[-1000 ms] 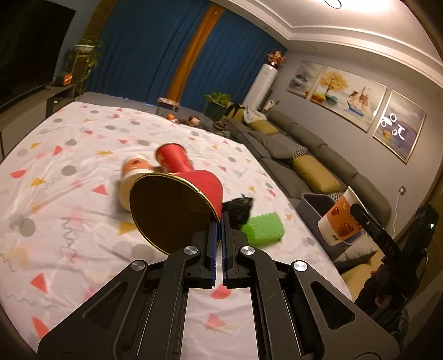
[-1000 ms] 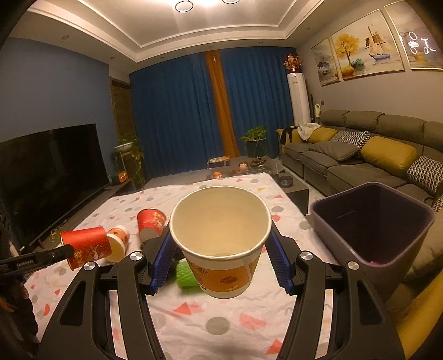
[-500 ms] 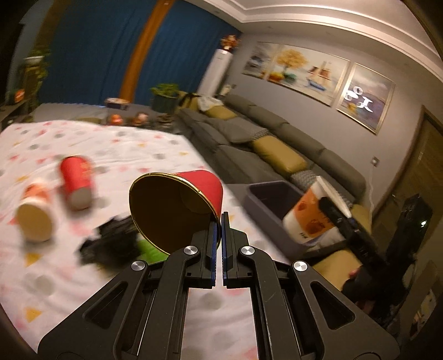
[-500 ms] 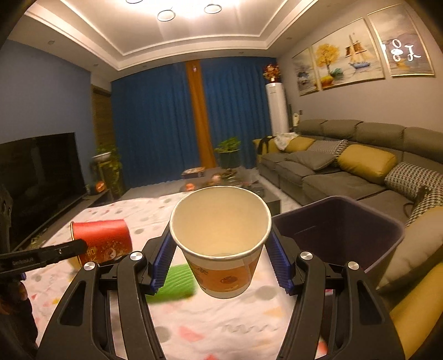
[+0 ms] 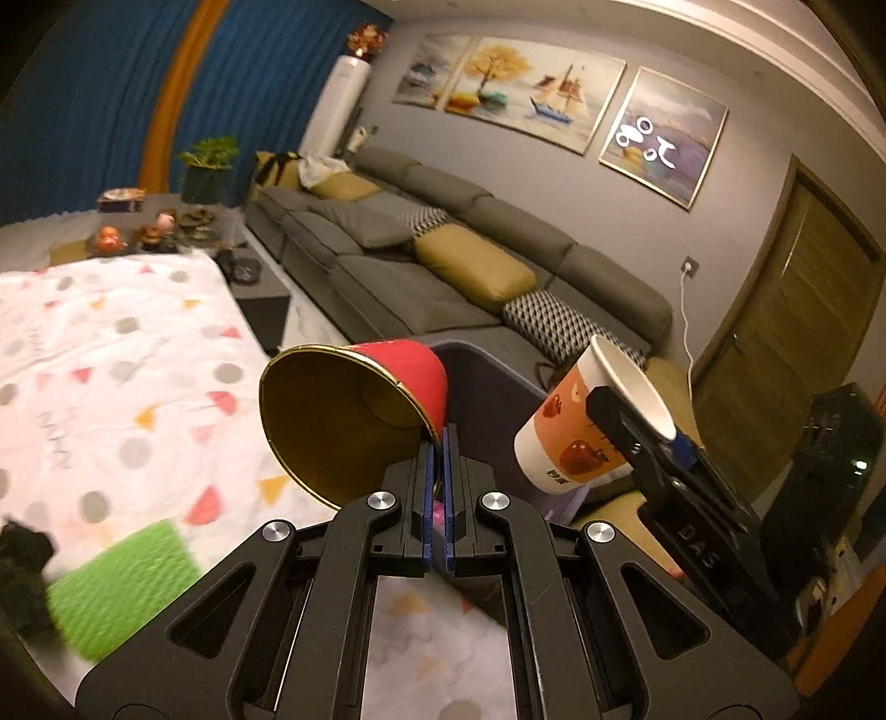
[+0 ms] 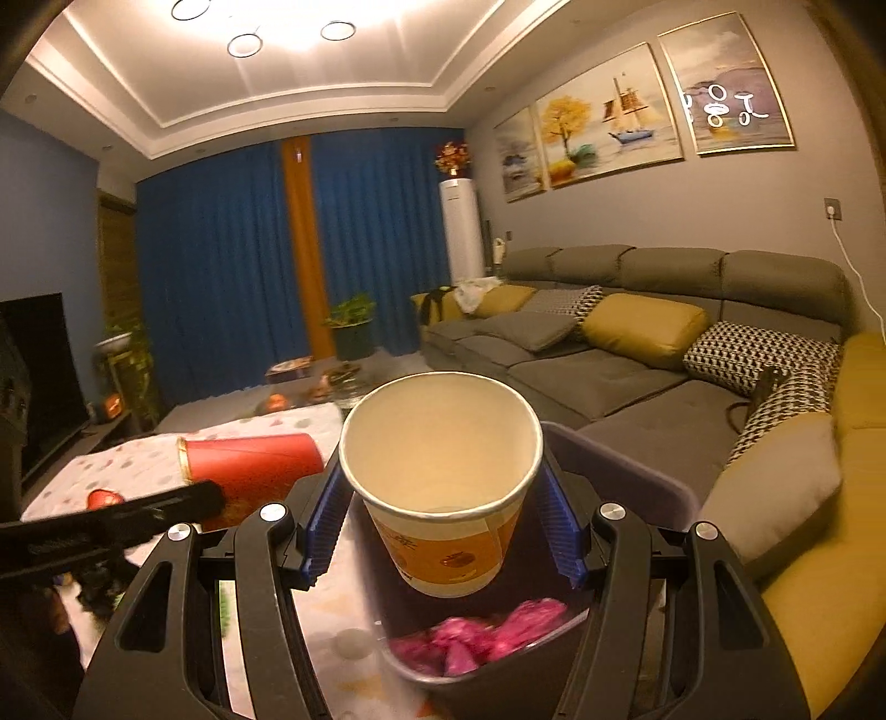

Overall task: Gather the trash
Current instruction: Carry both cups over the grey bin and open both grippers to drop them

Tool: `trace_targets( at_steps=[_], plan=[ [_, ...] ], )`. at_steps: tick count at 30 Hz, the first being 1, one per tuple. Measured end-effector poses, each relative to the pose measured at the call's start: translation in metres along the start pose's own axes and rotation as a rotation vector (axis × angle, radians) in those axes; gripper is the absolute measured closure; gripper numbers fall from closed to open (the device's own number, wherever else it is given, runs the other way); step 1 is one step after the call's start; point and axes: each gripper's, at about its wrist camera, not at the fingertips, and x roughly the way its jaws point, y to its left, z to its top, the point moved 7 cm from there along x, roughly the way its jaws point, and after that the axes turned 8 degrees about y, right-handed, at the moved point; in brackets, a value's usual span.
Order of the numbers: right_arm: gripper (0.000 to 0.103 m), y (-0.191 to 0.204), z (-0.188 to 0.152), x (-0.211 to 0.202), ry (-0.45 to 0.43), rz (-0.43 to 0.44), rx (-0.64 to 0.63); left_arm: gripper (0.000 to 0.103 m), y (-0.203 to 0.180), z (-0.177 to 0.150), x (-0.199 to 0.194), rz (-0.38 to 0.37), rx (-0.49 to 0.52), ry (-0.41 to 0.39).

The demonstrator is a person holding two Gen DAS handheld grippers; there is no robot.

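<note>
Over the bin (image 6: 637,471) | my left tool (image 5: 437,498) pinches red cup (image 5: 410,376) rim, right tool (image 6: 443,520) clamps white cup (image 6: 443,471) | I'd centre both before releasing.

Living room, evening, warm glow from round ceiling lights (image 6: 288,33) in stepped white ceiling. Long grey sectional sofa (image 6: 637,354) along grey wall, mustard cushions (image 6: 642,327) plus black-and-white patterned ones. Three paintings (image 6: 609,116) above it. Deep blue curtains (image 6: 221,266) with orange strip down middle, tall white floor AC unit (image 6: 458,230) in corner, potted plant (image 6: 349,321) beside. TV (image 6: 39,376) on left wall. Wooden door (image 5: 797,310) far right.
</note>
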Motion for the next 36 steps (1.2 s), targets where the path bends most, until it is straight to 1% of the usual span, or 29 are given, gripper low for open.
trace_targets(
  at_steps=[6, 13, 23, 30, 32, 33, 34, 35, 36],
  plan=[
    [0.042, -0.017, -0.004, 0.009, 0.017, -0.034, 0.017, 0.101, -0.014, 0.001, 0.04, -0.012, 0.033, 0.055],
    [0.042, -0.024, -0.009, 0.017, 0.038, -0.05, 0.025, 0.101, -0.018, -0.001, 0.068, -0.017, 0.044, 0.095],
    [0.042, -0.035, -0.007, 0.026, 0.051, -0.071, 0.043, 0.101, -0.021, -0.004, 0.086, -0.014, 0.053, 0.136],
    [0.042, -0.041, -0.009, 0.031, 0.059, -0.079, 0.059, 0.101, -0.025, -0.011, 0.1, 0.007, 0.077, 0.171],
    [0.042, -0.043, -0.011, 0.034, 0.066, -0.08, 0.066, 0.095, -0.022, -0.013, 0.101, 0.027, 0.087, 0.176],
    [0.042, -0.043, -0.012, 0.036, 0.069, -0.08, 0.071, 0.083, -0.019, -0.014, 0.1, 0.044, 0.084, 0.177],
    [0.042, -0.044, -0.012, 0.037, 0.07, -0.081, 0.077, 0.067, -0.016, -0.015, 0.098, 0.054, 0.078, 0.173],
    [0.042, -0.045, -0.012, 0.037, 0.069, -0.082, 0.08, 0.059, -0.012, -0.015, 0.094, 0.064, 0.068, 0.162],
    [0.041, -0.045, -0.012, 0.038, 0.069, -0.08, 0.084, 0.047, -0.007, -0.016, 0.088, 0.081, 0.06, 0.143]
  ],
)
